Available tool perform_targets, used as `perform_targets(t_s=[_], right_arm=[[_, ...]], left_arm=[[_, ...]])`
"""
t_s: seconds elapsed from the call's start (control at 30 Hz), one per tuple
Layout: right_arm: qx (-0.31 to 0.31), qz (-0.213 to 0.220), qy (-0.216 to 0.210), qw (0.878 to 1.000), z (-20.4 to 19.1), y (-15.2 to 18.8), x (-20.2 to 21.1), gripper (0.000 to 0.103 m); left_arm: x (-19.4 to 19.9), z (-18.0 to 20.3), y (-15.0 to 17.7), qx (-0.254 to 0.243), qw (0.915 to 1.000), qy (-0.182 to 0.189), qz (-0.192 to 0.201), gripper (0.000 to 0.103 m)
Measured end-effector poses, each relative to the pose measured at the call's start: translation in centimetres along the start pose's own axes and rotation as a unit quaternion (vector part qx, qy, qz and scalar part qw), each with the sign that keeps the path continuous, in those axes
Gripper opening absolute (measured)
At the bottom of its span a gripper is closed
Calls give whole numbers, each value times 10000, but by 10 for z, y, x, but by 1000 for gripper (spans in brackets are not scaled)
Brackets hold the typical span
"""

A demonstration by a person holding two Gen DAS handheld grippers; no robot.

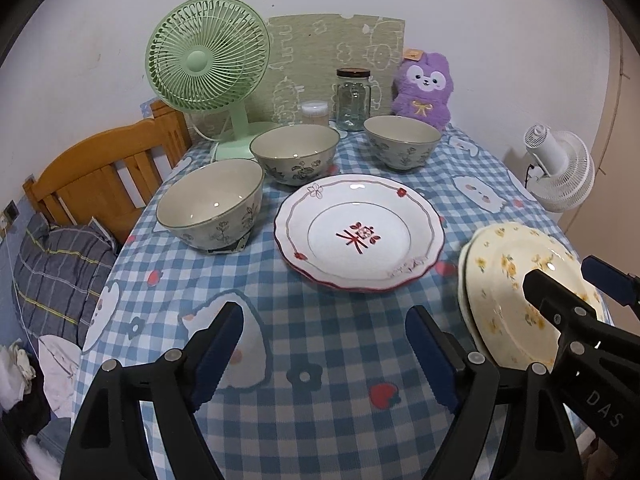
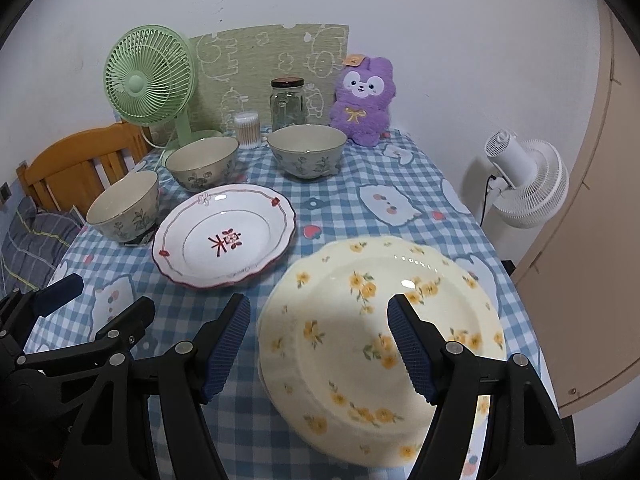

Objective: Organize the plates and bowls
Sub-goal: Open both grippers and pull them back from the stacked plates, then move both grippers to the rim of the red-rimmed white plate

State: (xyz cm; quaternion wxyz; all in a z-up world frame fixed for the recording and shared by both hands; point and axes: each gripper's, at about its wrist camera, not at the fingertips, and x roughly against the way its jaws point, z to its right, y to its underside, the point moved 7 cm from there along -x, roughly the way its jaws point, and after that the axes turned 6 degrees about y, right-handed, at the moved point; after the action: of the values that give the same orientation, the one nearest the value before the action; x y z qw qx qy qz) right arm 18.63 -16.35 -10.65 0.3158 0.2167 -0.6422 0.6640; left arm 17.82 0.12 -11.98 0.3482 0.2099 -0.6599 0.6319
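A white plate with red trim lies mid-table, stacked on another like it. Three grey floral bowls stand behind it: left, middle, right. A yellow floral plate, stacked on another, lies at the near right. My left gripper is open and empty over the cloth in front of the white plate. My right gripper is open, its jaws standing over the yellow plate's left half; it also shows in the left wrist view.
At the table's back stand a green fan, a glass jar, a cotton-swab tub and a purple plush. A wooden bed frame is left of the table, a white fan to the right.
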Motion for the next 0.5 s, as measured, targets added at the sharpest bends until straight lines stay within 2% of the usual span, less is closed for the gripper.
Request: perform_targets(t_s=[0.5], right_arm=[[106,-68,-127,9998,-13,-36,-33,74]], left_arm=[[-28,-17,-33,145,9998,-103,-75,85]])
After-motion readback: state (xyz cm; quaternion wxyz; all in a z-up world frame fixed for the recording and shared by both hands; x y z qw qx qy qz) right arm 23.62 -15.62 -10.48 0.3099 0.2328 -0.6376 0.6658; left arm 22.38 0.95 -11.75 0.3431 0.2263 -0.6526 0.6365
